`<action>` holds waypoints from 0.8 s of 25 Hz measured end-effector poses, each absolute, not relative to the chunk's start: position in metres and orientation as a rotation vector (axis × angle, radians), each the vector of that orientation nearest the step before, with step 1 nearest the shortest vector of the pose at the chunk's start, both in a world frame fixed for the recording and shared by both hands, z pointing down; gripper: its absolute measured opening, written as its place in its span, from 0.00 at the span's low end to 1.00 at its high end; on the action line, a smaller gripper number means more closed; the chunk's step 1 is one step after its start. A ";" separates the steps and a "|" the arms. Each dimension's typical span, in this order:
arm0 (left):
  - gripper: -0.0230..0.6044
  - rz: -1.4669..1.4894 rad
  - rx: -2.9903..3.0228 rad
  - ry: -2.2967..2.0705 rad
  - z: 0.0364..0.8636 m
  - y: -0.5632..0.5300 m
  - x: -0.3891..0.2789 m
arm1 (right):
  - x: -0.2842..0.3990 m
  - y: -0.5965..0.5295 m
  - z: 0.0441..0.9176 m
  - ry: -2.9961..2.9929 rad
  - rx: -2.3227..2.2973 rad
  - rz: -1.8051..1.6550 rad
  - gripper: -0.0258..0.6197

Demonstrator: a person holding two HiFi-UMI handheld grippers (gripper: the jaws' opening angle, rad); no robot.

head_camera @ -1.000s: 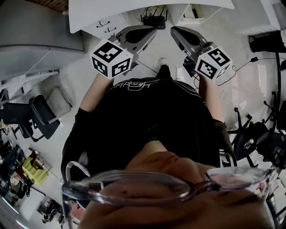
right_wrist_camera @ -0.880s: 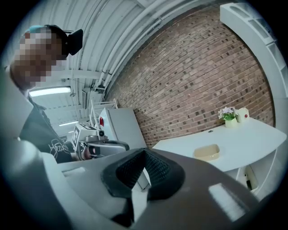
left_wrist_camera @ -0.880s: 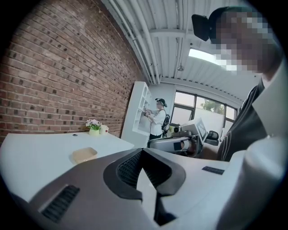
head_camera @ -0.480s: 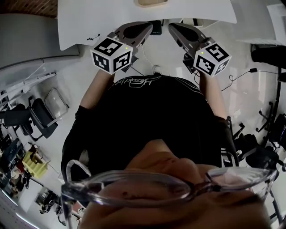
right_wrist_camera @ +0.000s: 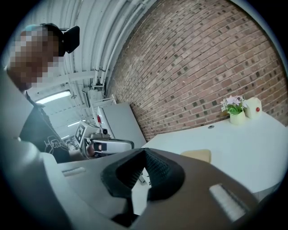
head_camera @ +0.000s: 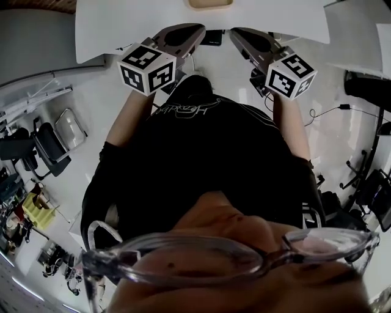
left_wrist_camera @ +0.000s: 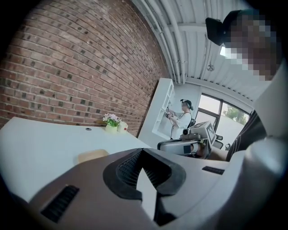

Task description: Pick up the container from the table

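Observation:
A flat tan container (head_camera: 211,3) lies on the white table (head_camera: 122,24), cut by the head view's top edge. It lies low behind the jaws in the left gripper view (left_wrist_camera: 92,156) and in the right gripper view (right_wrist_camera: 196,155). My left gripper (head_camera: 194,30) and right gripper (head_camera: 237,33) are held side by side at the table's near edge, short of the container. Both are shut with nothing between the jaws. Each gripper view also shows the other gripper: the right one (left_wrist_camera: 189,143) and the left one (right_wrist_camera: 101,144).
A small flower pot (right_wrist_camera: 235,110) and a white jar stand at the table's far side by the brick wall (left_wrist_camera: 67,67). A person (left_wrist_camera: 182,117) stands at a white shelf behind. Office chairs (head_camera: 49,147) stand left; a black box (head_camera: 212,38) and cables lie on the floor.
Both grippers have moved forward to the table's near edge. The table now fills more of the head view's top, and the tan container has come into sight there.

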State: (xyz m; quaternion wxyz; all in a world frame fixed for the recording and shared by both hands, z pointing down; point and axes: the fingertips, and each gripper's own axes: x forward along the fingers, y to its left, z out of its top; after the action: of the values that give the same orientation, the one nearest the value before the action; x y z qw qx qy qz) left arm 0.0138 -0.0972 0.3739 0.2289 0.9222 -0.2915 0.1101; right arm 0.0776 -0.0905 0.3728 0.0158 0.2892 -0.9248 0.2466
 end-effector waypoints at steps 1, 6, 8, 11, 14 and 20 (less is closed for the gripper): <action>0.04 0.308 2.533 -0.805 0.376 -0.098 0.014 | 0.078 -0.091 0.375 -2.875 0.897 0.774 0.04; 0.04 0.314 2.526 -0.801 0.383 -0.103 0.015 | 0.080 -0.098 0.381 -2.868 0.905 0.813 0.04; 0.04 0.310 2.514 -0.805 0.387 -0.111 0.014 | 0.082 -0.104 0.383 -2.859 0.915 0.815 0.04; 0.04 0.303 2.492 -0.811 0.391 -0.128 0.014 | 0.088 -0.118 0.386 -2.845 0.938 0.838 0.04; 0.04 0.305 2.484 -0.809 0.393 -0.148 0.010 | 0.087 -0.139 0.387 -2.845 0.948 0.854 0.04; 0.04 0.344 2.447 -0.814 0.409 -0.183 0.003 | 0.081 -0.175 0.397 -2.833 0.942 0.902 0.04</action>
State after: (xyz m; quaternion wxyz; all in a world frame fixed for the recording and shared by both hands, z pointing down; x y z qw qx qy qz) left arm 0.0033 -0.1834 0.4092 0.2668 0.9065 -0.3014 0.1273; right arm 0.0808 -0.1747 0.3971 0.0115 0.3020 -0.9083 0.2892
